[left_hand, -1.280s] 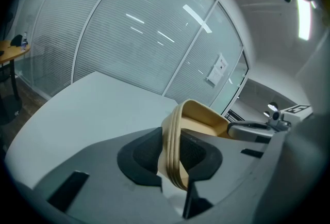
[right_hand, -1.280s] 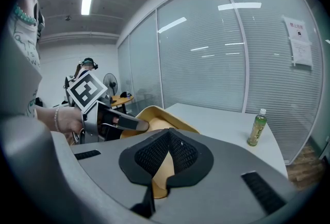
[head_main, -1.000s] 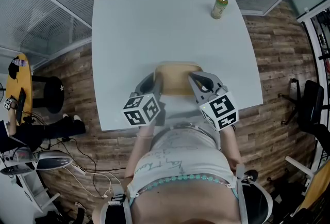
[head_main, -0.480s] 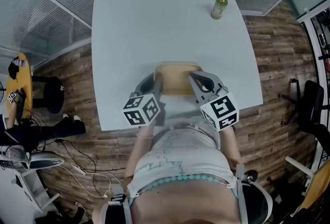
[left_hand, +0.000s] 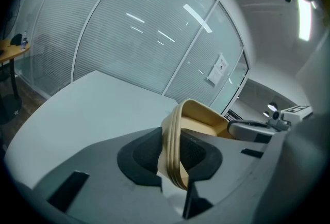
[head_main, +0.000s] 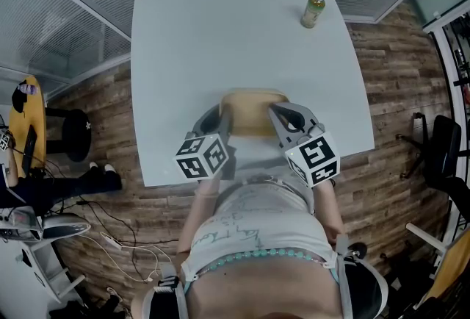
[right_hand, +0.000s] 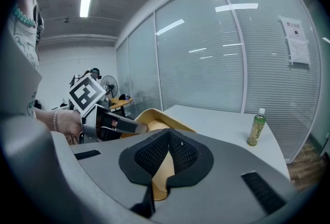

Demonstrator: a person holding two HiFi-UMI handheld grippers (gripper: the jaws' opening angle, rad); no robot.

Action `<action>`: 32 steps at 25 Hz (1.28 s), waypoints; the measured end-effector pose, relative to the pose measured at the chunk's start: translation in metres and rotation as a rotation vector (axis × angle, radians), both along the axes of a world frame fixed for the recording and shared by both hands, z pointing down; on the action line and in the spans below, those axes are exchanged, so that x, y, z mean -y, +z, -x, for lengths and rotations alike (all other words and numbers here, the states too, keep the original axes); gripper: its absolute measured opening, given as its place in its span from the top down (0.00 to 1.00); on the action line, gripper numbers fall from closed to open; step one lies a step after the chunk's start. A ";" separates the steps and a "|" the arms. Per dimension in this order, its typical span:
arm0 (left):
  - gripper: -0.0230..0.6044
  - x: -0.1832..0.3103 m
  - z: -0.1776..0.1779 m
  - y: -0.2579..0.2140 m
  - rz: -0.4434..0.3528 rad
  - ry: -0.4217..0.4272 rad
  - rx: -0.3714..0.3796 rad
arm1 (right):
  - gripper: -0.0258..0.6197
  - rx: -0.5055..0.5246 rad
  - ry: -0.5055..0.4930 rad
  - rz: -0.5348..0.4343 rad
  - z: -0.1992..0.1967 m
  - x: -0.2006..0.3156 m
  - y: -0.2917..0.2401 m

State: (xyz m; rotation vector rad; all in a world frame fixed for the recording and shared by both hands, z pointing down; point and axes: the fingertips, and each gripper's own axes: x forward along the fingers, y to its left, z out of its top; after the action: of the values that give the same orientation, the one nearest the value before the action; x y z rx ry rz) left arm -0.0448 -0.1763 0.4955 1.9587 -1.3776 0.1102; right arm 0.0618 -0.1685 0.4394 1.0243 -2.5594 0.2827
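The white table (head_main: 220, 38) fills the upper middle of the head view. At its near edge, low in the centre of the frame, sits the tan tray (head_main: 253, 110); it looks lifted clear of the tabletop, though the downward view leaves that unsure.

The left gripper (head_main: 220, 121) is clamped on the tray's left rim, with its pads (left_hand: 147, 153) pressed to either side of the layered edge. The right gripper (head_main: 279, 119) bites the opposite rim the same way. A green-labelled bottle (head_main: 313, 9) stands well apart at the table's far right corner.

A two-sided hold like this probably goes best with both grips equally firm and both hands level, so the thin rim neither twists nor slips.

Since the earlier frames the tray and both grippers have barely shifted. Only the left gripper's marker cube (right_hand: 85, 95) sits slightly differently in the right gripper view.
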 end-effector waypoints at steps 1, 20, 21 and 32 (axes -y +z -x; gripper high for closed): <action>0.87 0.000 0.000 0.000 0.000 0.000 0.000 | 0.96 0.001 0.000 0.000 0.000 0.000 0.000; 0.87 0.003 -0.002 0.000 0.004 0.010 0.007 | 0.96 -0.029 -0.021 0.024 0.000 0.001 0.006; 0.87 0.003 -0.002 0.000 0.004 0.011 0.007 | 0.96 -0.029 -0.019 0.024 0.000 0.002 0.005; 0.87 0.002 -0.001 0.002 0.006 0.015 0.009 | 0.96 -0.036 -0.015 0.027 0.001 0.000 0.007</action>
State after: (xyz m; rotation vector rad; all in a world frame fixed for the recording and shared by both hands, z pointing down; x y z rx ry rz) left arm -0.0435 -0.1784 0.4972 1.9658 -1.3665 0.1300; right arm 0.0610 -0.1689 0.4465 0.9916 -2.5236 0.2915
